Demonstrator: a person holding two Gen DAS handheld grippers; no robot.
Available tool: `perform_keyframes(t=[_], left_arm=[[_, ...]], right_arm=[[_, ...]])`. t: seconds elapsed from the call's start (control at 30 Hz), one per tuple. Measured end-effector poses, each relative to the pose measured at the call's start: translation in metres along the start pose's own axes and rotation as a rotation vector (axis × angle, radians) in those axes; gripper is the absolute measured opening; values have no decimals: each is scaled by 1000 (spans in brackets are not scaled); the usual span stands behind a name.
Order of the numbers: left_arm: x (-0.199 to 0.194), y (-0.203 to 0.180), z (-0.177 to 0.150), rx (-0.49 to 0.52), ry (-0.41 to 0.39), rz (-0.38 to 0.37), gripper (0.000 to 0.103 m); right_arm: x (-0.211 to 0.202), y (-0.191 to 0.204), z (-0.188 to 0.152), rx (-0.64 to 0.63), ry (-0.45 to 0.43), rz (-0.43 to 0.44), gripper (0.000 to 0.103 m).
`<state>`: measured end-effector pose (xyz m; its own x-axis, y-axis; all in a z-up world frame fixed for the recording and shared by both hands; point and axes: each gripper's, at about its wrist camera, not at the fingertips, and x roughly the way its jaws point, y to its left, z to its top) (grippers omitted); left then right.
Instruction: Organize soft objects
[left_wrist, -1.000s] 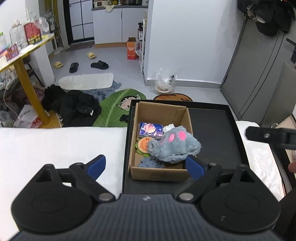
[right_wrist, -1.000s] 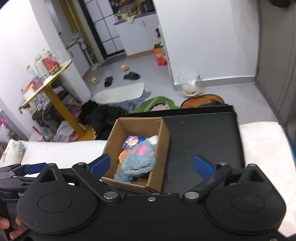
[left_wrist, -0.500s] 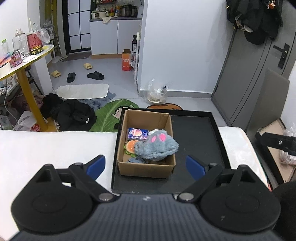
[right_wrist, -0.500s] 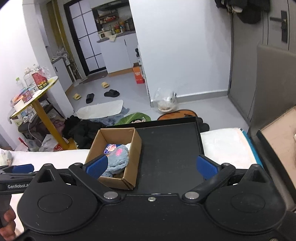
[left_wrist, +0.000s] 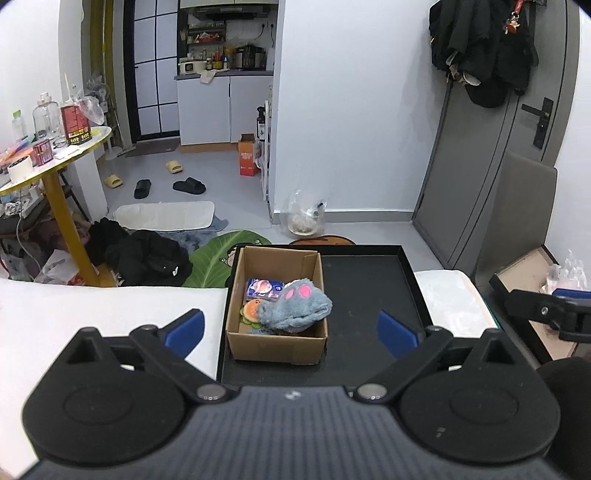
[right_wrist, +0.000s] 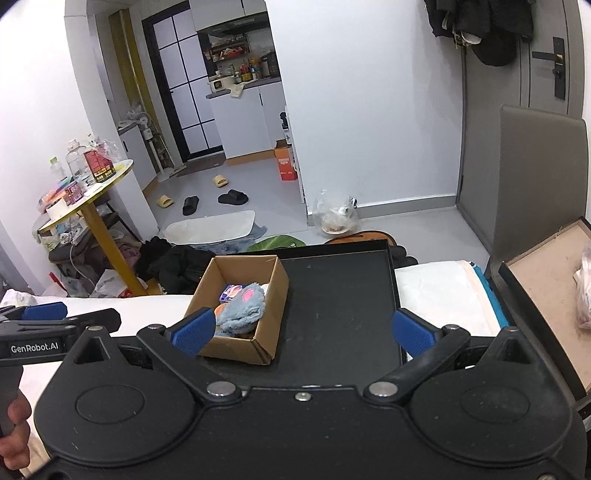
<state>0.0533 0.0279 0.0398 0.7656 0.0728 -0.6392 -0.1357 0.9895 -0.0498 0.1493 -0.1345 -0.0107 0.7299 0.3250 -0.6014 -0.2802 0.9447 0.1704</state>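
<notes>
On the left of the black tray (left_wrist: 369, 280), the cardboard box (left_wrist: 277, 345) holds the grey plush toy (left_wrist: 299, 308), while the left gripper (left_wrist: 291, 330), just opening, and the right gripper (right_wrist: 303, 330) hover nearer, jaws apart and empty.

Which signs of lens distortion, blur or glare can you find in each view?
Left wrist view: fisheye bends the grey door and darkens the corners; cardboard box sharp. Right wrist view: same bending of walls, evenly lit, no glare, grey plush toy crisp.
</notes>
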Motion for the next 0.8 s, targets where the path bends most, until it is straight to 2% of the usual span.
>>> perform_keyframes(t=[0.8], left_arm=[[-7,-7,-16,-14,16,5,100]], right_arm=[[-1,1,-16,-29,31,1,103]])
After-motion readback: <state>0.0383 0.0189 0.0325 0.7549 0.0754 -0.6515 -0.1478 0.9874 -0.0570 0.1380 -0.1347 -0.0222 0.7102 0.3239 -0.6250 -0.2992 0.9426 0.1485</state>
